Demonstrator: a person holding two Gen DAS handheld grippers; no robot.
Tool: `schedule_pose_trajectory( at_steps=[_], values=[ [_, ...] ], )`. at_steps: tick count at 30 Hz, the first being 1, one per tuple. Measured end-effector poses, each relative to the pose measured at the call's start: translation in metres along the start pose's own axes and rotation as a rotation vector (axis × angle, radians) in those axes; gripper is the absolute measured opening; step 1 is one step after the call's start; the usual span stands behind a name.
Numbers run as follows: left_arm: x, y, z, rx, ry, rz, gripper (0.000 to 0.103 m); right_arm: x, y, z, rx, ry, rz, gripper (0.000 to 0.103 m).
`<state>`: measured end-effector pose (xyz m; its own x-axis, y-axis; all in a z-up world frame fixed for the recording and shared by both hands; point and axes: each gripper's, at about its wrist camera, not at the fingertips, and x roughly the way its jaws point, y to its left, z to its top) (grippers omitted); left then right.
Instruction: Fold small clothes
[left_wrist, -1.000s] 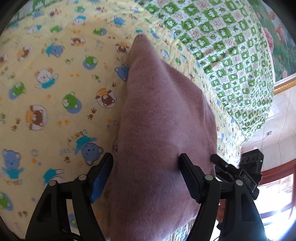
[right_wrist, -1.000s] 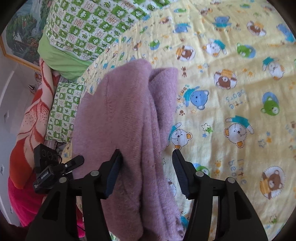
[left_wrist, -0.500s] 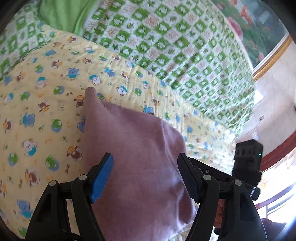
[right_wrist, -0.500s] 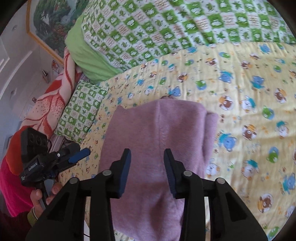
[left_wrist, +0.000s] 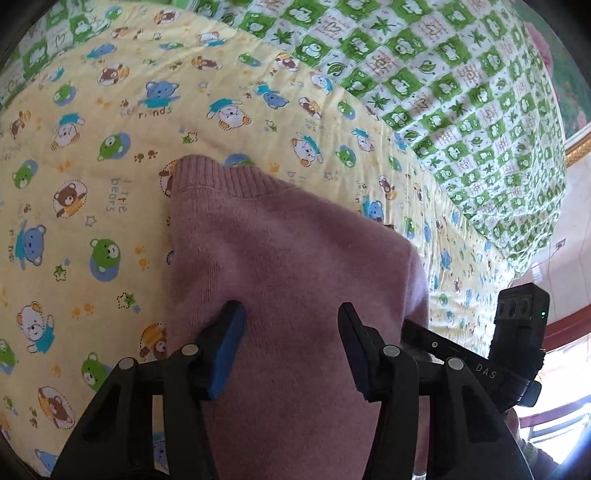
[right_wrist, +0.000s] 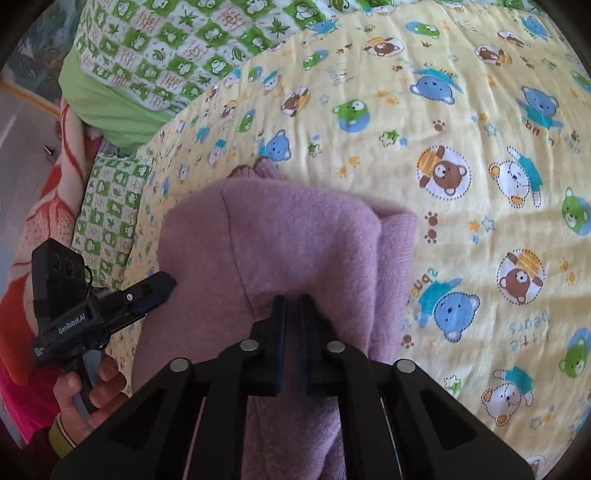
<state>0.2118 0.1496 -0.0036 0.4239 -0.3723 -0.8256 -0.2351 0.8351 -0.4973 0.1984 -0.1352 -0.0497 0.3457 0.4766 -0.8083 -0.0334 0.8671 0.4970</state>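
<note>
Each fisheye rides its own gripper, looking steeply down past the fingers, close over the pink sweater (left_wrist: 295, 258) (right_wrist: 295, 240); both share it and the yellow bear-print sheet (left_wrist: 92, 110) (right_wrist: 461, 110) beyond.

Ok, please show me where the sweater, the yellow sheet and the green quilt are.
sweater (left_wrist: 288, 258): left wrist view, the flat knit body below the ribbed hem.
yellow sheet (right_wrist: 461, 155): right wrist view, bare part beside a brown bear.
green quilt (left_wrist: 461, 92): left wrist view, the middle of the checked top.

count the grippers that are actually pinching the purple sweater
1. The right gripper is shut on the purple sweater. The left gripper, jaws just closing, straddles it with a gap showing between its pads.
</note>
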Motion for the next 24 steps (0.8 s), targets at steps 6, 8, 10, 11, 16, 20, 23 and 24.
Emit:
schedule_pose_trajectory(
  at_steps=[6,8,10,11,16,20,23,24],
  values=[
    [-0.053,-0.012,-0.036,0.027,-0.059,-0.035,0.06,-0.041,0.02,-0.02,-0.063,-0.055,0.023,0.01],
    [-0.068,-0.014,-0.058,0.031,-0.063,-0.047,0.06,-0.06,0.032,-0.036,-0.104,-0.07,0.033,0.01],
    [-0.078,-0.014,-0.083,0.029,-0.048,-0.06,0.06,-0.076,0.04,-0.055,-0.136,-0.073,0.047,0.01],
    [-0.081,-0.014,-0.094,0.032,-0.039,-0.063,0.06,-0.083,0.043,-0.066,-0.151,-0.067,0.055,0.01],
    [-0.084,-0.011,-0.146,0.076,0.012,-0.023,0.06,-0.089,0.052,-0.121,-0.234,-0.011,0.004,0.01],
    [-0.076,-0.005,-0.161,0.078,0.035,-0.017,0.06,-0.075,0.032,-0.142,-0.218,0.006,-0.152,0.01],
    [-0.07,-0.009,-0.164,0.111,0.038,0.005,0.06,-0.069,0.008,-0.148,-0.146,0.003,-0.169,0.006],
    [-0.069,-0.012,-0.166,0.121,0.037,0.017,0.06,-0.068,0.003,-0.149,-0.136,-0.008,-0.17,0.006]
  ],
)
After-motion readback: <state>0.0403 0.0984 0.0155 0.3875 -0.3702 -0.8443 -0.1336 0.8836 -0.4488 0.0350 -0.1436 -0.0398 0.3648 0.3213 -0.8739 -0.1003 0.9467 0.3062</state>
